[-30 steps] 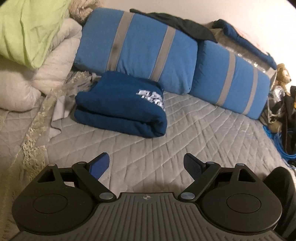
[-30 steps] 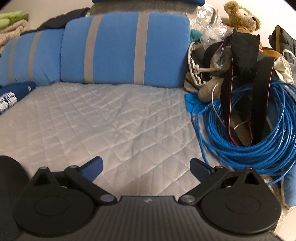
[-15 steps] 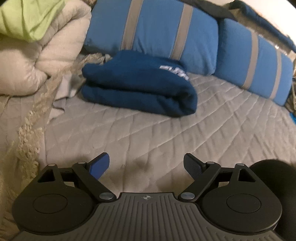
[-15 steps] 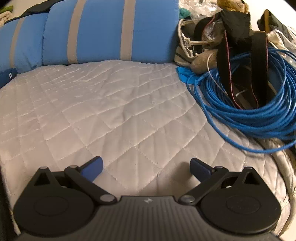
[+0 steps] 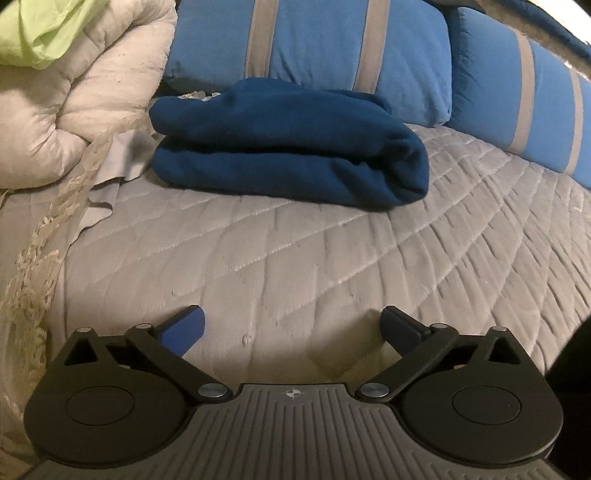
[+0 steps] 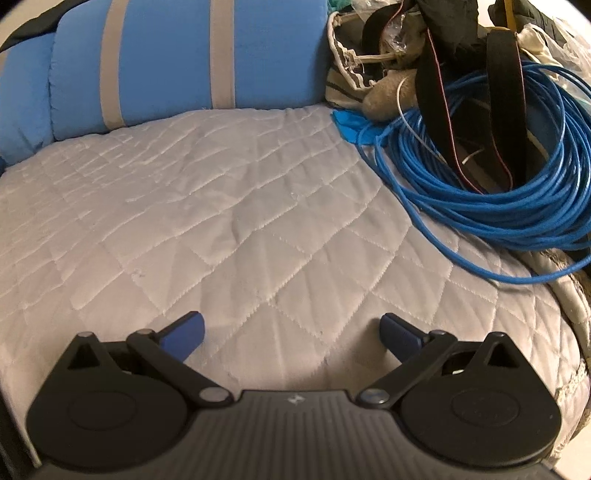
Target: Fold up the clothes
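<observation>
— So, what does each of your cameras pick up that the other misses?

— Ahead of my left gripper (image 5: 291,325) lies the folded navy garment (image 5: 288,147), well beyond my fingertips and a little to their left, on the grey quilted bedcover (image 5: 332,258). Behind it stand two blue pillows with grey stripes (image 5: 351,44), and far off to the left a cream duvet (image 5: 74,110) with a green cloth (image 5: 48,29) on top. My right camera catches no garment. Beyond my right gripper (image 6: 291,325) is bare quilt, one striped pillow at the back, and to the right a coil of blue cable (image 6: 498,192) with black straps (image 6: 439,92) draped over it.

— And the jaws?

— My left ones have just been opening and now stand wide apart, with nothing between them, only quilt below. Whether the fingertips (image 5: 184,328) touch the cover, I cannot tell.

— The right ones?

— Spread just as wide, holding nothing, over plain quilt, with the cable coil well off to their right.
</observation>
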